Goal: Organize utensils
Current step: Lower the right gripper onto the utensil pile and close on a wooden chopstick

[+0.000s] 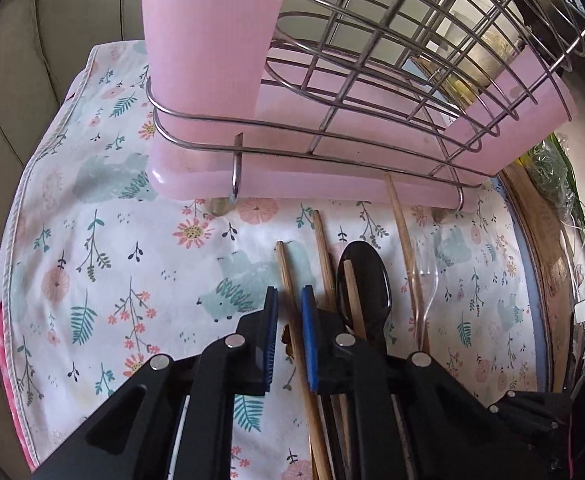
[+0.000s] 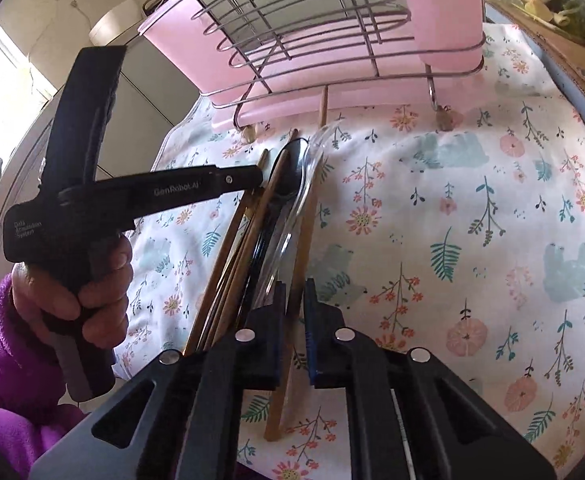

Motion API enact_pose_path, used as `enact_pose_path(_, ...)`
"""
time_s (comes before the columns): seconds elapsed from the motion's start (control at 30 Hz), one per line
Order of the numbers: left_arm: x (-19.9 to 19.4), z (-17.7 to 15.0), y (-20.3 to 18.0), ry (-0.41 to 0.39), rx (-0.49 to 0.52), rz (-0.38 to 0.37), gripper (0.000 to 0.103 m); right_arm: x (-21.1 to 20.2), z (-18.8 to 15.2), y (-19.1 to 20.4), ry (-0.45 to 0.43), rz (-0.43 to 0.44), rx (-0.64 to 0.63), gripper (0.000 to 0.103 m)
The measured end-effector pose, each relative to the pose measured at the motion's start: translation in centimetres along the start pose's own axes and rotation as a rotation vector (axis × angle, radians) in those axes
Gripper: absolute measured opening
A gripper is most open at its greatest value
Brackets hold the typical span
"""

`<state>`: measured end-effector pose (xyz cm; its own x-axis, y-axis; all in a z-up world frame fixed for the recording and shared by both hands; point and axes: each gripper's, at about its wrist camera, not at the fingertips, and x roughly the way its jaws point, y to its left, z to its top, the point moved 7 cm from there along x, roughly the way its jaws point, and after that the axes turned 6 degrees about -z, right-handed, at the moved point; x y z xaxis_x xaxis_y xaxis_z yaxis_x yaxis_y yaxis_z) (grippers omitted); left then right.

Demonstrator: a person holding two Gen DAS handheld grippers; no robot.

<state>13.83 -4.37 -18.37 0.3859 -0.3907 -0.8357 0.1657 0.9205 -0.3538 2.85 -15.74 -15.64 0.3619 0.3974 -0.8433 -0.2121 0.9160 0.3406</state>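
Two grippers [image 1: 290, 312] [image 2: 294, 300] each straddling a chopstick [image 1: 292, 300] [image 2: 298, 280], rack [image 1: 332, 148] ahead

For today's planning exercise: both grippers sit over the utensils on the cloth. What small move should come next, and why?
Probably close the right gripper and lift: a wooden chopstick lies between its slightly parted pads, and the wire rack stands just ahead.

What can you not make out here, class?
- Chopsticks' near ends: left wrist view, hidden under the left gripper.
- Rack top: both views, cut off by the upper edge.
- Clear spoon handle: right wrist view, hidden behind the right gripper.
- Black spoon handle: left wrist view, under the fingers.
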Motion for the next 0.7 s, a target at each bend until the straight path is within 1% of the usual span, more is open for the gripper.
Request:
enact_pose_path(0.07, 0.1, -0.1, -0.2, 0.007, 0.001, -0.005, 0.010, 0.4, -0.2, 0.1, 0.020, 0.006, 0.014, 0.009)
enact_pose_path(0.1, 0.1, -0.1, -0.2, 0.003, 0.009, 0.003, 0.007, 0.4, -0.2, 0.1, 0.019, 0.004, 0.016, 0.008)
enact_pose_path(0.13, 0.1, -0.2, -0.3, 0.000, 0.011, 0.002, 0.007, 0.3, -0.1, 0.1, 0.013, -0.003, 0.021, 0.007)
enact_pose_path(0.23, -0.6, -0.3, 0.2, -0.009, 0.005, 0.000, 0.006, -0.2, -0.2, -0.3, 0.007, -0.026, 0.044, 0.007)
enact_pose_path(0.47, -2.7, -0.3, 1.2, -0.049, 0.018, 0.013, 0.005, -2.1, -1.5, -1.9, 0.020, -0.071, 0.101, 0.007)
enact_pose_path(0.57, -3.2, -0.2, 1.8, -0.056, 0.011, 0.025, 0.005, -2.9, -2.0, -2.8, 0.022, -0.103, 0.132, 0.007)
enact_pose_path(0.7, -3.4, -0.3, 2.9, -0.054, -0.008, 0.027, 0.005, -3.7, -2.4, -4.8, 0.019, -0.169, 0.198, 0.007)
